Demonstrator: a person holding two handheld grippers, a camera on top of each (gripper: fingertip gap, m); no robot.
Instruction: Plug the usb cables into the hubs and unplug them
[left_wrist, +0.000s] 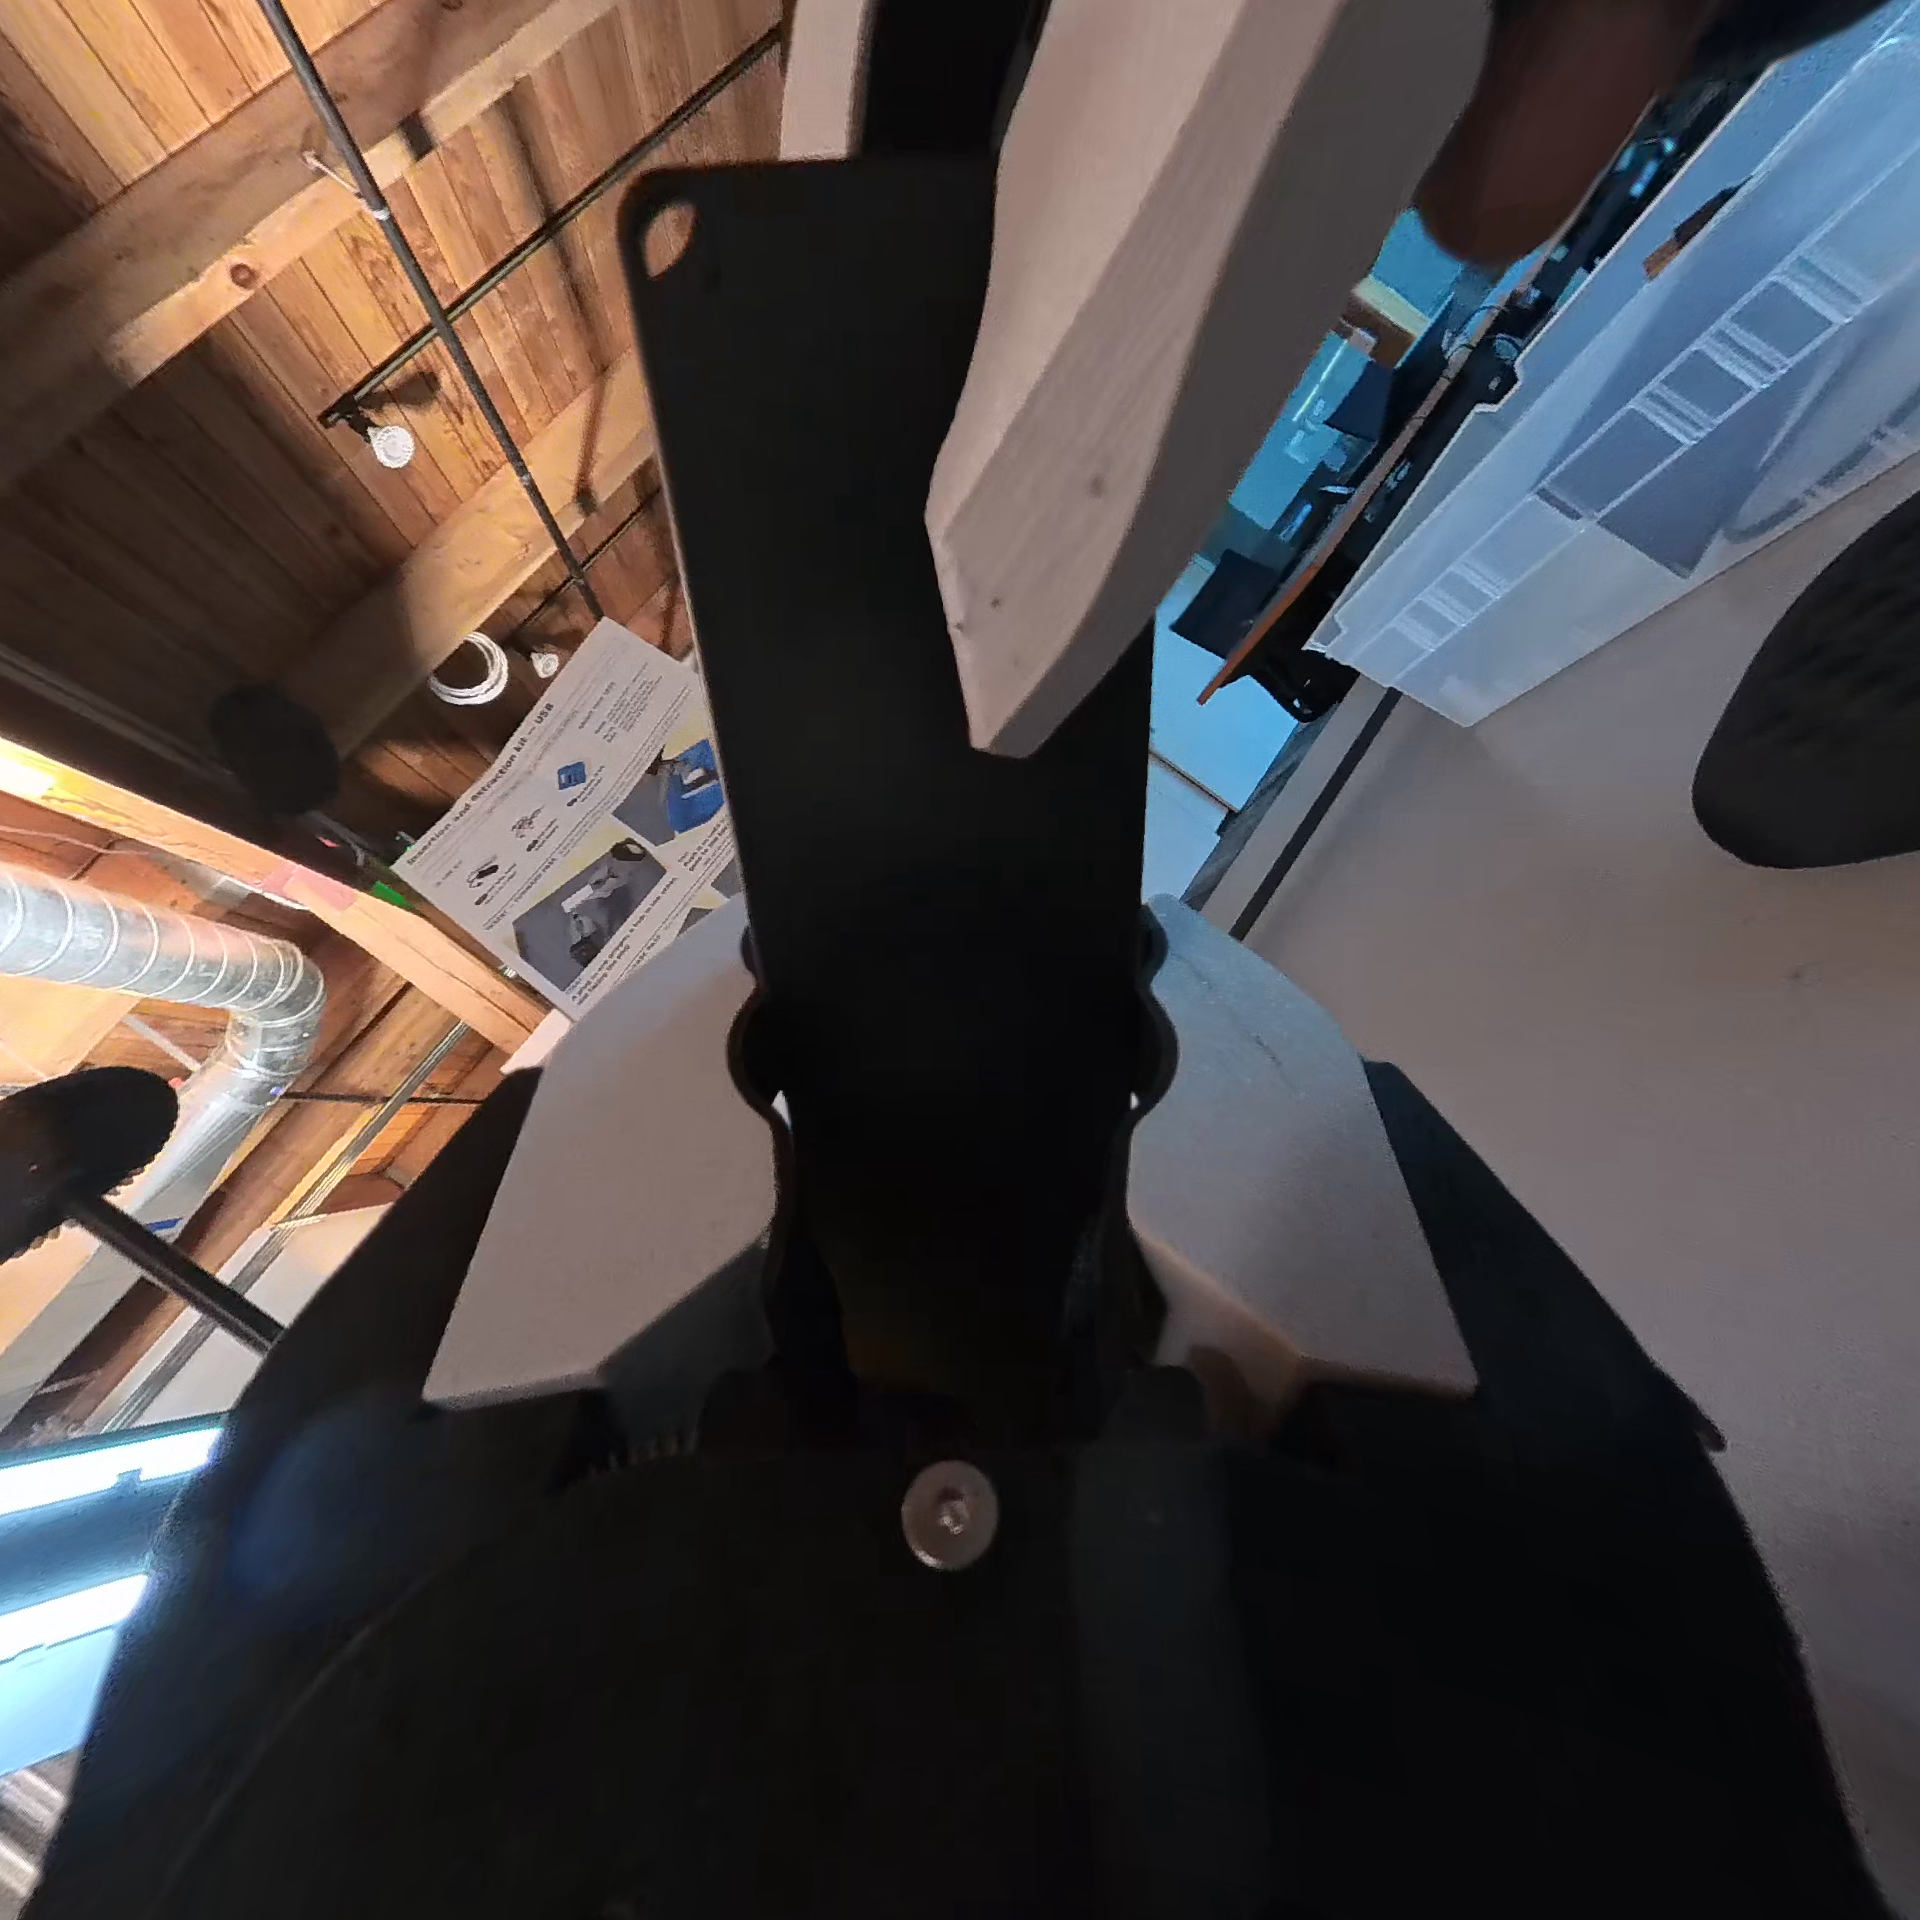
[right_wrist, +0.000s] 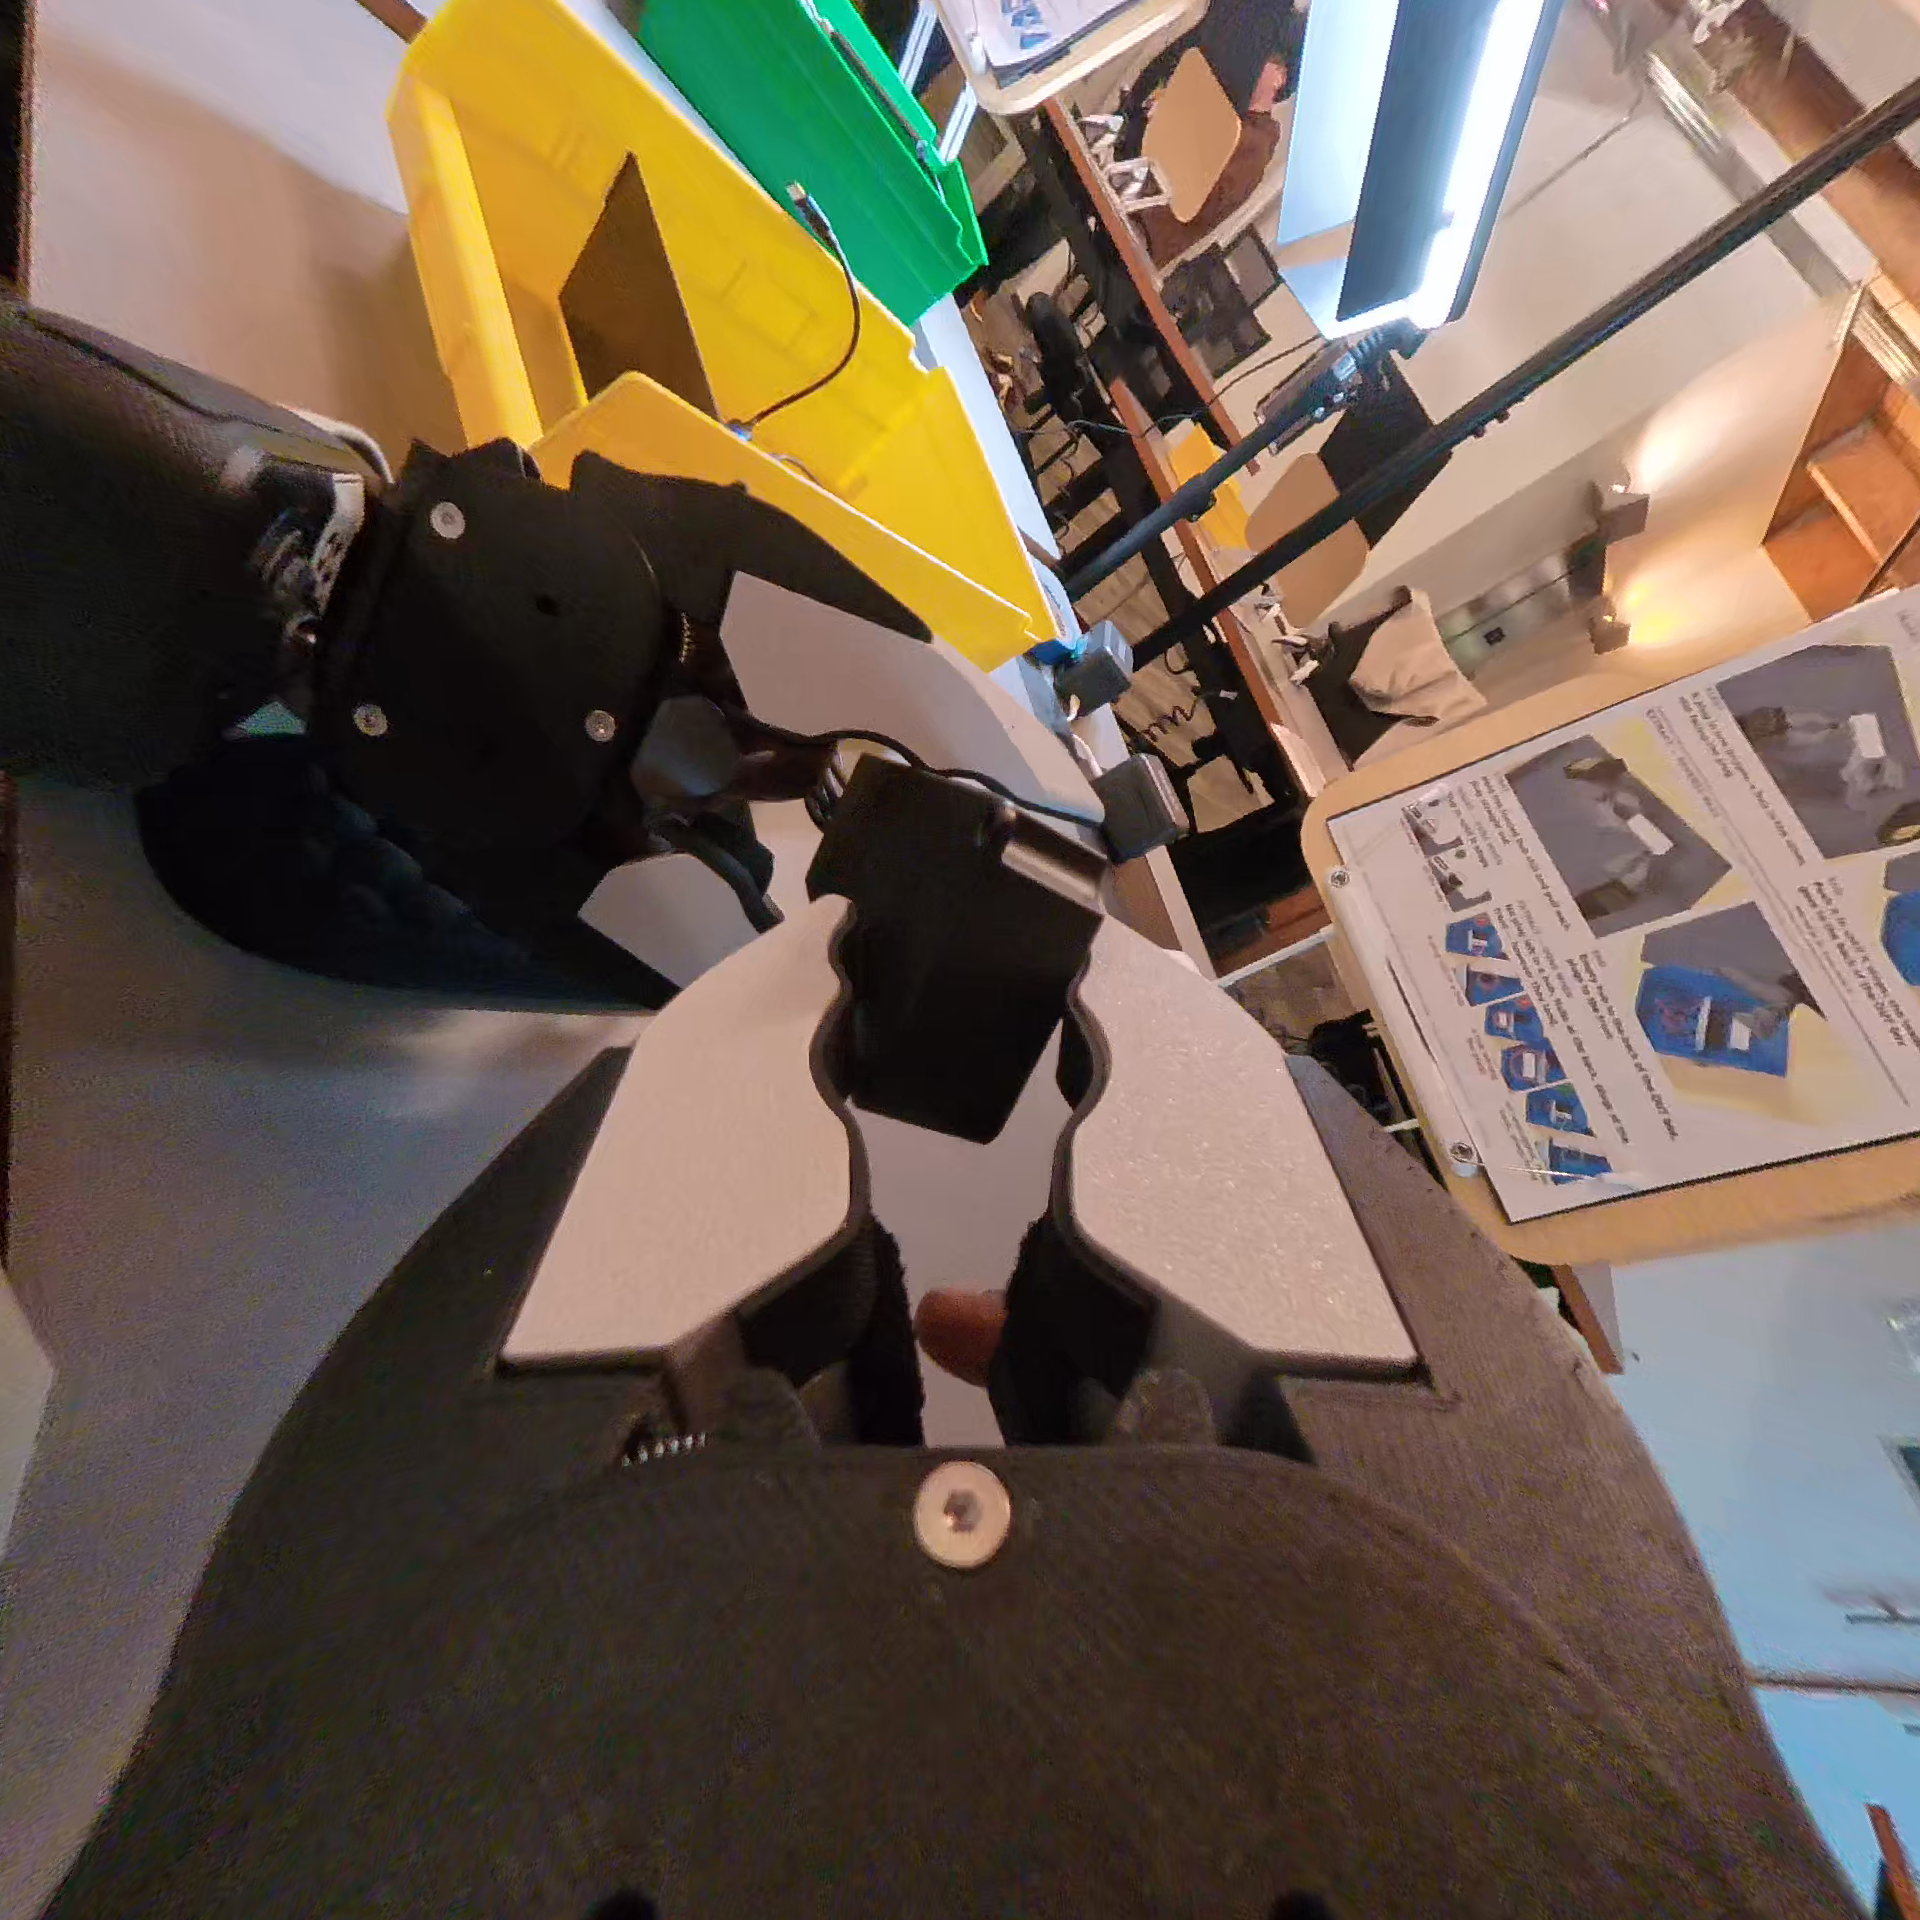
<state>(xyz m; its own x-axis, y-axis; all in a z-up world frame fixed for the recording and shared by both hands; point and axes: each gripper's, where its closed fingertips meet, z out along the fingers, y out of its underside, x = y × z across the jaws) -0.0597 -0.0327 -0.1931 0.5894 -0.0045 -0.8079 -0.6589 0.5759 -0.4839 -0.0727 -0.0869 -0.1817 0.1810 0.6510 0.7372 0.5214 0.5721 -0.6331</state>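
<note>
A workshop with a wooden plank ceiling (left_wrist: 260, 312), exposed beams and a silver duct (left_wrist: 156, 966) fills the background of the left wrist view, while the right wrist view looks across a pale grey table (right_wrist: 208, 1143) toward desks, chairs and a lit panel lamp (right_wrist: 1392, 156) on a black stand. The left gripper (left_wrist: 945, 997) is tilted upward and clamps a long flat black plate (left_wrist: 831, 540) between its pale fingers (left_wrist: 644, 1174); the plate has a round hole near its far corner and runs straight out along the gripper's axis. A whitish finger of the other tool (left_wrist: 1091, 395) crosses in front of the plate from above, and a clear plastic bin (left_wrist: 1662, 416) lies on the table to the right. The right gripper (right_wrist: 961, 997) is closed narrowly on a black USB hub (right_wrist: 956, 935), its pale fingers (right_wrist: 727, 1143) pinching the block's near end, while the far end sticks out past the fingertips. A thin black cable (right_wrist: 894, 743) leaves the hub toward the left gripper, seen farther off at the left of this view. Behind it stand a yellow bin (right_wrist: 727, 312), holding a dark panel and another black cable, and a green bin (right_wrist: 821, 135) beyond. A printed instruction sheet (right_wrist: 1662, 914) rests on a rounded board to the right
</note>
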